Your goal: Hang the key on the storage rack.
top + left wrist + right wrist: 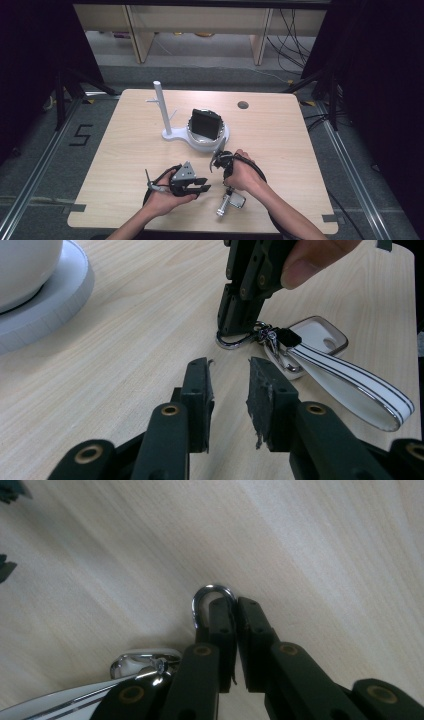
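The right gripper (235, 611) has its jaws closed on the ring (212, 600) of a keychain. In the right gripper view the two pads press almost flat together, with the chrome loop curling out past the tip of one jaw, low over the table (325, 545). The left gripper view shows the same pinch from the side: the right gripper (240, 327) comes down from above, its tips on the ring (235, 342) at the wood, a finger (312, 262) on its body. Whether the ring is lifted clear of the table or resting on it is hard to say.

From the ring hang a white strap (350, 382) with dark edge lines and a white fob (320, 337) behind it, both lying on the table. In the high view the keychain (230, 202) lies near the table's front edge, just beside the right hand (245, 175).

The left gripper (229, 390) is part open and holds nothing; its tips hover just short of the ring and point at it. In the high view the left gripper (197, 189) sits close to the right one.

Farther back stands a white stand (172, 131) with a post.
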`<action>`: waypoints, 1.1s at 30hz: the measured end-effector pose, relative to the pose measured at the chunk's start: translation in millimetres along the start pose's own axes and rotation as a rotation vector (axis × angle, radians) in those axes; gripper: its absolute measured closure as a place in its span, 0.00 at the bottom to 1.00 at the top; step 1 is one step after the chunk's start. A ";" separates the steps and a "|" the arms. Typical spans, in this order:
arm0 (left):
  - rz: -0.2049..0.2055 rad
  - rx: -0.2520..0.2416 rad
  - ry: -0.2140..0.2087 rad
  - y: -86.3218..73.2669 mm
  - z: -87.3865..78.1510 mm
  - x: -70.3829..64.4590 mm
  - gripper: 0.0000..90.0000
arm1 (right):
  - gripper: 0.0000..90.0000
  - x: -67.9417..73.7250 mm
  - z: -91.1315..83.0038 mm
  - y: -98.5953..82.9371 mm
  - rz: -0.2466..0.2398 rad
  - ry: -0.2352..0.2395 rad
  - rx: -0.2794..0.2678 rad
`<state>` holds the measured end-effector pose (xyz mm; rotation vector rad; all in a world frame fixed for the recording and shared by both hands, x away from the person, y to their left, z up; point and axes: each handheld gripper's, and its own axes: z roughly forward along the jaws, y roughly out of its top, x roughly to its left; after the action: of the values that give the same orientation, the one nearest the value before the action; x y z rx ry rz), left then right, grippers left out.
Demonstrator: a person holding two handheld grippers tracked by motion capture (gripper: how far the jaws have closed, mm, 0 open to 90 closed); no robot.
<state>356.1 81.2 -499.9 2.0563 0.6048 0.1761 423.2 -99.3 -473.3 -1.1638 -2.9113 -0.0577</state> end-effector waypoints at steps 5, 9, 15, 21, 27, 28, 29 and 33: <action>0.006 0.008 -0.002 0.2 -0.1 0.0 0.77 | 0.96 -0.8 1.1 4.1 -0.124 -0.016 0.035; 0.016 0.019 0.000 -0.6 -1.4 2.0 0.77 | 0.95 -4.0 1.9 9.3 -0.159 0.009 0.064; 0.002 0.004 -0.007 -1.4 0.5 1.0 0.77 | 0.98 -1.7 1.5 7.0 -0.169 -0.010 0.051; -0.013 -0.004 -0.001 -1.6 -0.6 0.6 0.76 | 0.98 -3.8 1.3 0.1 -0.149 0.020 -0.028; -0.028 -0.020 -0.004 -1.5 -1.2 3.6 0.73 | 0.98 -10.0 -1.7 -14.5 -0.110 0.031 -0.207; -0.034 -0.029 -0.007 -1.6 -0.7 3.8 0.73 | 0.98 -10.1 -4.1 -16.1 -0.095 0.028 -0.219; -0.028 -0.023 -0.018 -0.7 -1.6 4.8 0.72 | 0.98 -9.8 -7.8 -17.1 -0.082 0.030 -0.236; -0.039 -0.052 -0.003 2.0 -3.6 4.5 0.68 | 0.98 -12.0 -22.0 -19.5 -0.056 0.010 -0.332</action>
<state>359.5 85.3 -496.9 1.9930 0.6321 0.1639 418.3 -122.5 -452.2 -1.1077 -3.0031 -0.5648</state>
